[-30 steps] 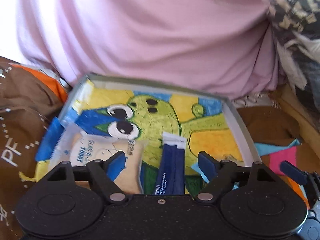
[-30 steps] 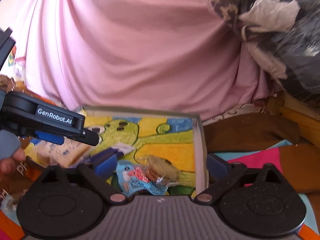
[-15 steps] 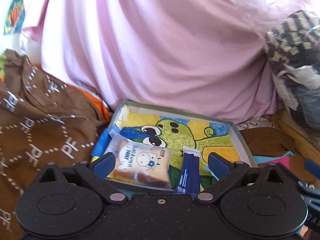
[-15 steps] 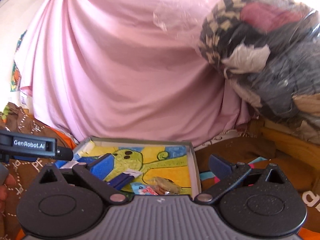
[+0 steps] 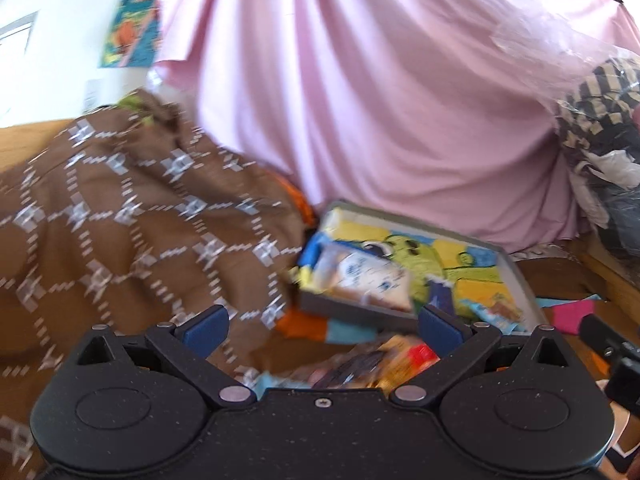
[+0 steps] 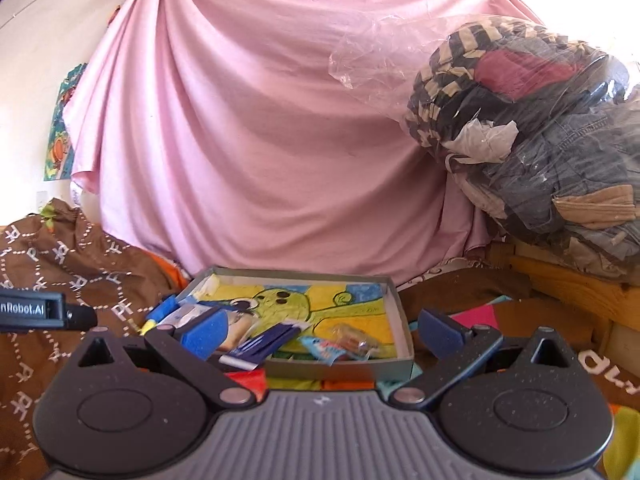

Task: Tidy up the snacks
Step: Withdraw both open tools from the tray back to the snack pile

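A shallow grey tray (image 6: 340,369) lined with a green cartoon drawing lies on the bed. It holds a white cow-print packet (image 5: 372,276), a dark blue stick pack (image 6: 264,344), a light blue packet (image 6: 324,350) and a clear-wrapped brown snack (image 6: 354,338). Blurred loose snacks (image 5: 384,364) lie in front of the tray (image 5: 360,313). My left gripper (image 5: 323,326) hangs open above them and holds nothing. Short of the tray's near wall, my right gripper (image 6: 324,330) is open too and also empty. The left gripper's side (image 6: 36,310) shows at the right wrist view's left edge.
A pink sheet (image 6: 260,140) hangs behind the tray. A brown patterned blanket (image 5: 120,232) is heaped on the left. On the right, a plastic bag of clothes (image 6: 540,128) rests on a wooden frame (image 6: 568,280). Bright patchwork cloth (image 5: 572,312) lies beside the tray.
Both grippers have drawn back and up from the tray, which now looks smaller and farther. The left one swung left, bringing the brown blanket and loose snacks into view. Both stay open.
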Demonstrator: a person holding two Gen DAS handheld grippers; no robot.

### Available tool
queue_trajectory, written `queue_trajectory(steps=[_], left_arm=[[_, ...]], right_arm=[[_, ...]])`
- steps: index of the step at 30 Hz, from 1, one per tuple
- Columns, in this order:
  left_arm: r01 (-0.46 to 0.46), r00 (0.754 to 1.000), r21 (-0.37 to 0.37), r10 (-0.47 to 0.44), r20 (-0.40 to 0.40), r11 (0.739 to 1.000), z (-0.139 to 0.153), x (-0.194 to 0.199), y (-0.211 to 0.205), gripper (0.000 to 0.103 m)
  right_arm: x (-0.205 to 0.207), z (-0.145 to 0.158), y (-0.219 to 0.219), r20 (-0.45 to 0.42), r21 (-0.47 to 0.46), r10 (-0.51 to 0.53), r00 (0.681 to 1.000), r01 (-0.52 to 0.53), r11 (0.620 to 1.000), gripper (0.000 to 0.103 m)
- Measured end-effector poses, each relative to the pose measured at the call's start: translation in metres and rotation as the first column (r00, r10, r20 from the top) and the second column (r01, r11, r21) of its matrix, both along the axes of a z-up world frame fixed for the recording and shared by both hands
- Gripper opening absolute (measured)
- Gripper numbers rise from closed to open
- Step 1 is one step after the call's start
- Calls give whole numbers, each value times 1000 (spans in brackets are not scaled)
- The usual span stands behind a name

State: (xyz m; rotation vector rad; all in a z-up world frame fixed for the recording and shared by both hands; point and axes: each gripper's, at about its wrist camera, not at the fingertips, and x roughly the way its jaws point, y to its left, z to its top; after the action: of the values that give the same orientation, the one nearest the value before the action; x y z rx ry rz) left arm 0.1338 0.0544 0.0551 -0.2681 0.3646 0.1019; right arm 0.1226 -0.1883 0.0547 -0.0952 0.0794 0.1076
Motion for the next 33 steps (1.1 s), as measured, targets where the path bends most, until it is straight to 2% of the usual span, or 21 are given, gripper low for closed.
queue_trajectory(steps=[3, 7, 10, 15, 21, 24, 26, 33], left_arm=[[-17, 1000, 12, 17, 0, 1000, -9, -20, 8, 101], [-12, 1000, 68, 12, -2, 998, -21, -47, 13, 101], [-11, 1000, 86, 12, -16, 996, -30, -63, 16, 101], [14, 998, 61, -10, -65, 998, -42, -78, 16, 101], [40, 991, 44, -34, -129, 998, -52, -76, 14, 101], [41, 981, 59, -29, -193, 997, -60, -70, 11, 101], [40, 975, 58, -26, -220, 998, -64, -68, 11, 101], [45, 966, 64, -27, -257, 997, -69, -65, 7, 101]], right_arm=[[-19, -4, 2, 8, -3, 6, 1000, -6, 1000, 103], [-39, -14, 6, 13, -67, 23, 1000, -22, 998, 103], [-48, -21, 8, -29, -88, 19, 999, -21, 996, 103], [-61, -34, 10, -125, -68, -13, 992, 5, 998, 103], [-67, -48, 14, -200, -117, -13, 980, -11, 993, 103], [-58, -60, 17, -319, -136, -19, 948, -26, 990, 103], [-58, -68, 19, -359, -143, -27, 933, -27, 989, 103], [-57, -72, 18, -391, -129, -17, 920, -37, 991, 103]])
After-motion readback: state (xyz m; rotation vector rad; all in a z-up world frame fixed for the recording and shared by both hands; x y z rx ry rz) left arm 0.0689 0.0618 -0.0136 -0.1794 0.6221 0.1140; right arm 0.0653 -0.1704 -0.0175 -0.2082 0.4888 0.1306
